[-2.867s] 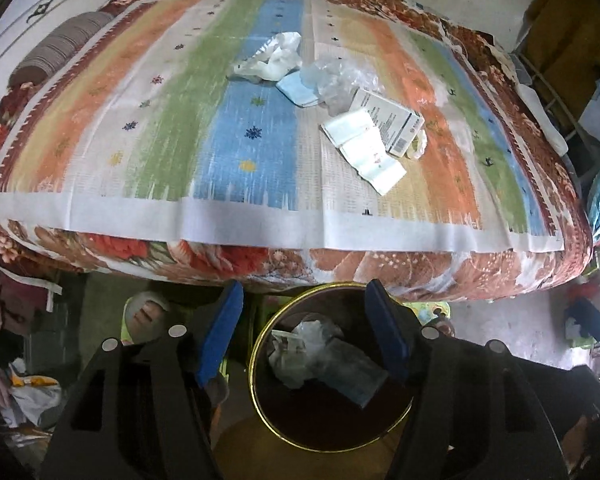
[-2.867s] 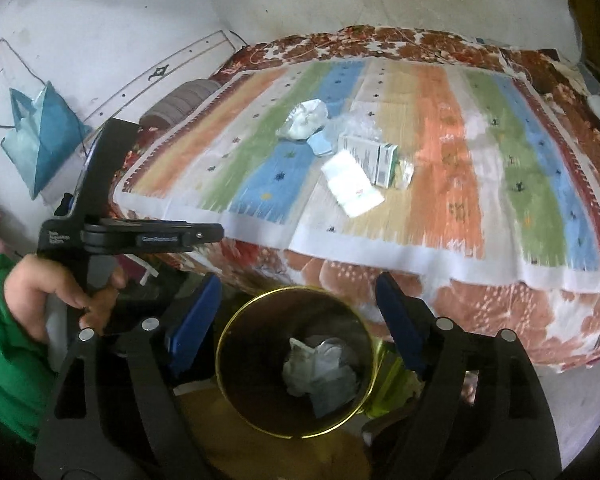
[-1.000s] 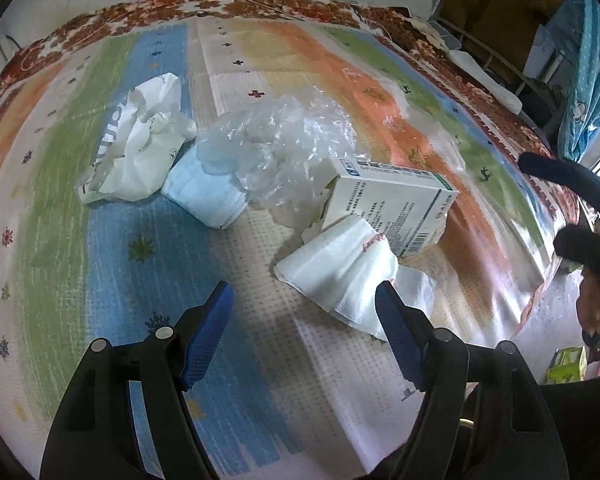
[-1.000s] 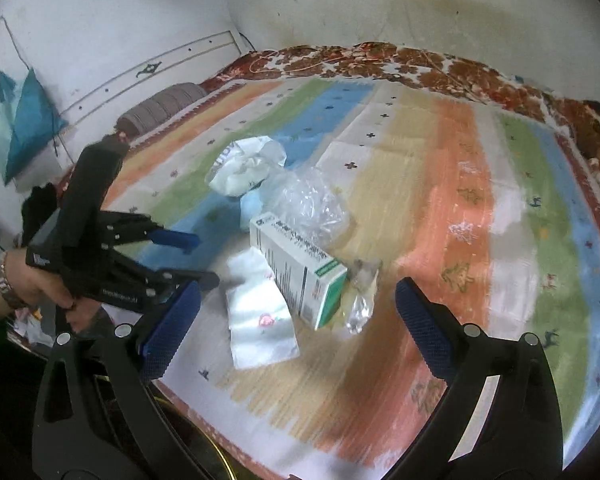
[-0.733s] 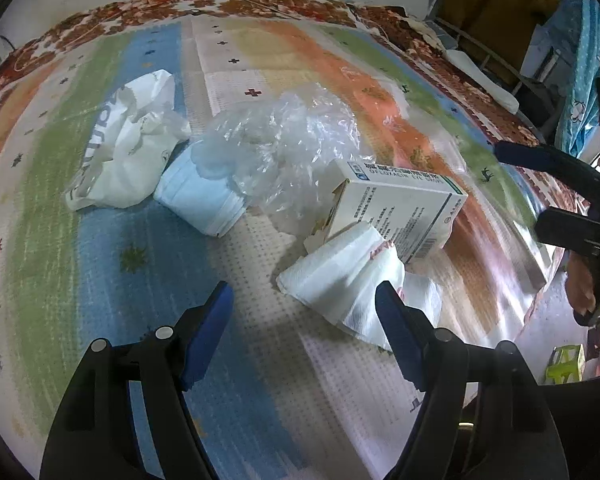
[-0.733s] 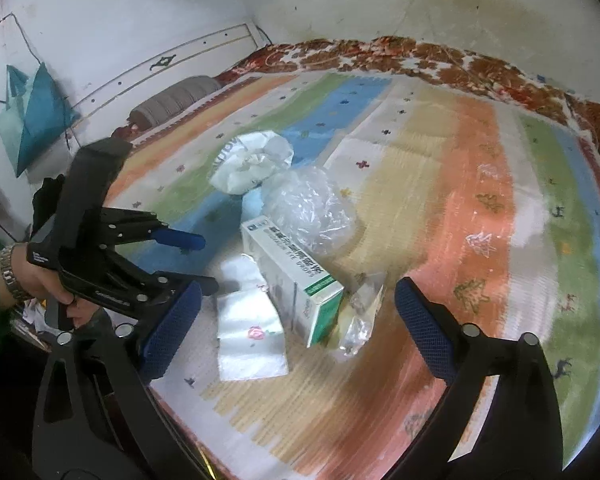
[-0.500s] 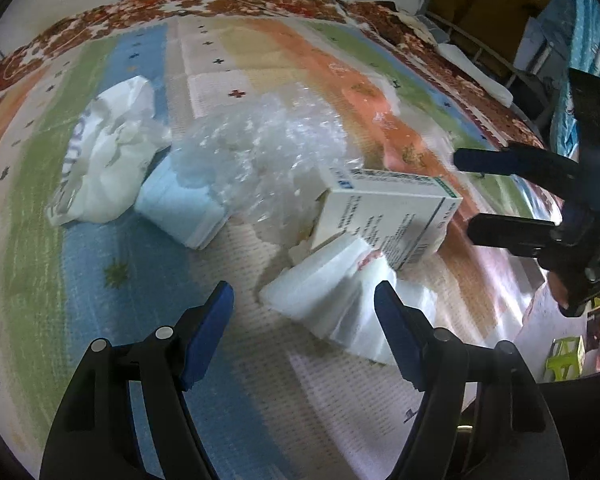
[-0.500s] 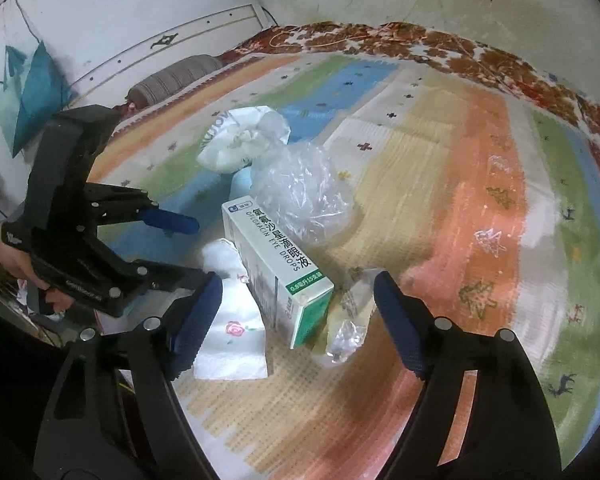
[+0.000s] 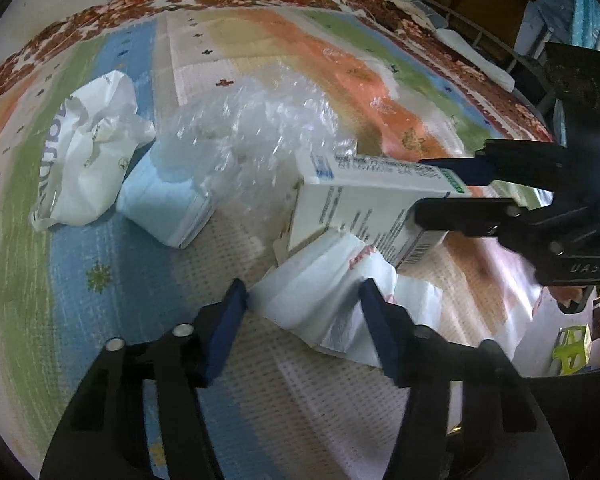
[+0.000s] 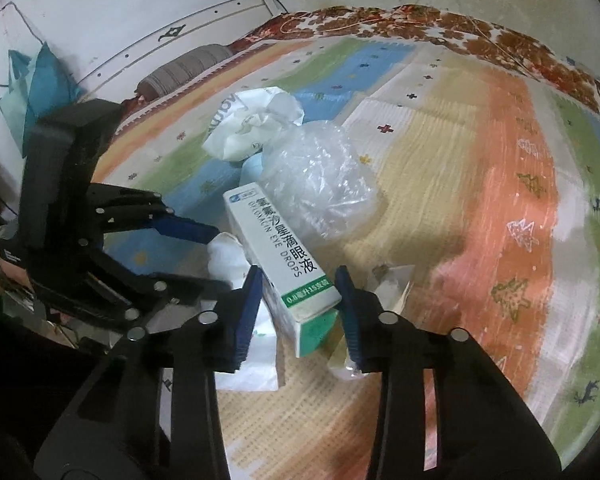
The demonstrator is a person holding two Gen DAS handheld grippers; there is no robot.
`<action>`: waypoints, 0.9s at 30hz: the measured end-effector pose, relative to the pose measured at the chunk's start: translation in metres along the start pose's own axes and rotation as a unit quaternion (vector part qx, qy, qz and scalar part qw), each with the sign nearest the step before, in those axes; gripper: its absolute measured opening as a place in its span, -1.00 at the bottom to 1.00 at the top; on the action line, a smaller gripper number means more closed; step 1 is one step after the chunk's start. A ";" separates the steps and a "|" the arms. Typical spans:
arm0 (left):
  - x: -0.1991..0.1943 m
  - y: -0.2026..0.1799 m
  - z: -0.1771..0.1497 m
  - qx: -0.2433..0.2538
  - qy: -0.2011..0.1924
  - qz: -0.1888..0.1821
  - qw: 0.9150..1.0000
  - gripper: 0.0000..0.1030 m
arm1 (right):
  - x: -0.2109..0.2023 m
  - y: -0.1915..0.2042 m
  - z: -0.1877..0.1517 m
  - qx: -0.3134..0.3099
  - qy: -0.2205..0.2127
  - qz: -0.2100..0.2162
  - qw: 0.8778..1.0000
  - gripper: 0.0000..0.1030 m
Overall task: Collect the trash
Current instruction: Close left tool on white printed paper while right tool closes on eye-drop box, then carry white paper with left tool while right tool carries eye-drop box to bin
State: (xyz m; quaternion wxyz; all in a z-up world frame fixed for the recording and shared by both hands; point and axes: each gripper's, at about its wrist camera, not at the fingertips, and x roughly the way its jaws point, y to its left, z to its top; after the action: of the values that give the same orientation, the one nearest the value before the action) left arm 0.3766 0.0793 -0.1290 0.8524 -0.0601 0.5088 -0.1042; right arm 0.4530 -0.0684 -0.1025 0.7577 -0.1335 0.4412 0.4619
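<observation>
Left wrist view: left gripper (image 9: pixel 302 300) down over the striped blanket (image 9: pixel 100 280), jaws just narrowing, blue pads either side of the white tissue (image 9: pixel 320 300), left pad at its edge, right pad on top of it; firm pinch not clear. Beyond it, eye-drops box (image 9: pixel 352 208), clear plastic wrap (image 9: pixel 252 136), pale blue mask (image 9: pixel 160 204), crumpled white bag (image 9: pixel 88 160).

Right wrist view: right gripper (image 10: pixel 298 308) closing in, pads tight against both sides of the eye-drops box (image 10: pixel 284 264) at its green end. Left gripper (image 10: pixel 196 248) reaching in from the left at the tissue (image 10: pixel 228 256). Small clear wrapper (image 10: pixel 388 284) just right of the box.
</observation>
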 end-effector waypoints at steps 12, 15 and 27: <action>-0.026 -0.010 0.007 0.010 0.010 -0.005 1.000 -0.94 | -0.029 0.020 -0.010 0.019 0.012 -0.041 0.999 -0.54; -0.037 -0.014 0.006 0.011 0.009 -0.005 1.000 -0.96 | -0.040 0.024 -0.012 0.028 0.011 -0.064 0.998 -0.55; -0.077 -0.009 0.003 -0.059 0.017 -0.005 0.998 -0.97 | -0.068 0.036 -0.021 0.053 0.009 -0.119 0.991 -0.56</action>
State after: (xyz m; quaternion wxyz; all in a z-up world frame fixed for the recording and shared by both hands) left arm 0.3428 0.0885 -0.0602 0.8381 -0.1108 0.5283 -0.0792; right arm 0.3997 -0.1016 -0.0533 0.8093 -0.1483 0.4530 0.3432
